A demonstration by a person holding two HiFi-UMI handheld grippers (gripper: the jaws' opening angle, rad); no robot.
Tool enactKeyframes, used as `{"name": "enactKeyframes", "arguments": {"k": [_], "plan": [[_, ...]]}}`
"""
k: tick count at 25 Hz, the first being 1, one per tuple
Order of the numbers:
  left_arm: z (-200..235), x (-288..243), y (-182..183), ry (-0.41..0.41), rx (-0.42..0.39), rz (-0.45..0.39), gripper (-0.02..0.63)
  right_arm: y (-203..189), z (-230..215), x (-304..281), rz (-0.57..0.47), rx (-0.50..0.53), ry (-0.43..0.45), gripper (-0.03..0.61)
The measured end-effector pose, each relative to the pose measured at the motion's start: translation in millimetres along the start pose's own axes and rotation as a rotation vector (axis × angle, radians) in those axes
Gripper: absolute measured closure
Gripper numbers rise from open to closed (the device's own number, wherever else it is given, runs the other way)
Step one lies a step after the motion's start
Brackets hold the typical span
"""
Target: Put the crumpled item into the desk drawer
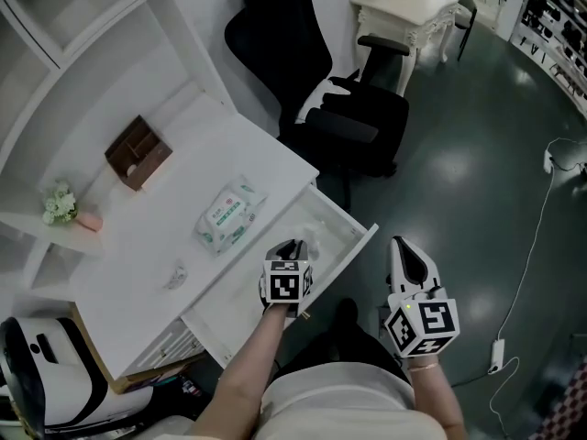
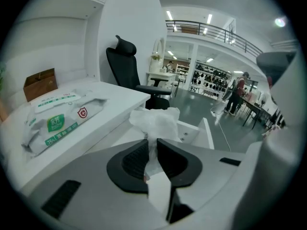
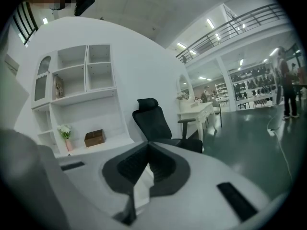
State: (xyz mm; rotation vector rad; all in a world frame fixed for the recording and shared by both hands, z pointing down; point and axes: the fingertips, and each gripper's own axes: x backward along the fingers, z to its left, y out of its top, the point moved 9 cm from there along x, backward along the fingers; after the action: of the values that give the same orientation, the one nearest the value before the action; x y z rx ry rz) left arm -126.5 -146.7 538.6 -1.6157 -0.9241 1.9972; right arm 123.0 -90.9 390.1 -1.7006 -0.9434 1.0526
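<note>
My left gripper (image 1: 292,247) is shut on the crumpled white item (image 2: 156,122), a thin wrinkled sheet that sticks out past the jaws (image 2: 152,145). In the head view it hovers over the open white desk drawer (image 1: 359,244), near the drawer's middle. The drawer's inside and far wall (image 2: 207,131) show just beyond the crumpled item. My right gripper (image 1: 404,248) hangs in the air to the right of the drawer, off the desk. Its jaws (image 3: 148,151) are shut with nothing between them.
On the white desk (image 1: 138,236) lie a pack of wet wipes (image 1: 229,214), a brown box (image 1: 138,152) and a small flower pot (image 1: 62,205). A black office chair (image 1: 344,108) stands just beyond the drawer. A cream table (image 1: 404,12) is farther back.
</note>
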Motion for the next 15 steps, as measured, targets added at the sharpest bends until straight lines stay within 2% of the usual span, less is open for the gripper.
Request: {"name": "enactKeyframes", "arguments": {"k": [9, 15], "plan": [[0.6, -40.5, -16.3, 0.029, -0.032, 0.131, 0.565, 0.8, -9.5, -11.7, 0.020, -0.001, 0.015, 0.577], [6.6, -61.7, -26.7, 0.036, -0.024, 0.217, 0.565, 1.0, -16.2, -15.9, 0.024, -0.011, 0.012, 0.577]]}}
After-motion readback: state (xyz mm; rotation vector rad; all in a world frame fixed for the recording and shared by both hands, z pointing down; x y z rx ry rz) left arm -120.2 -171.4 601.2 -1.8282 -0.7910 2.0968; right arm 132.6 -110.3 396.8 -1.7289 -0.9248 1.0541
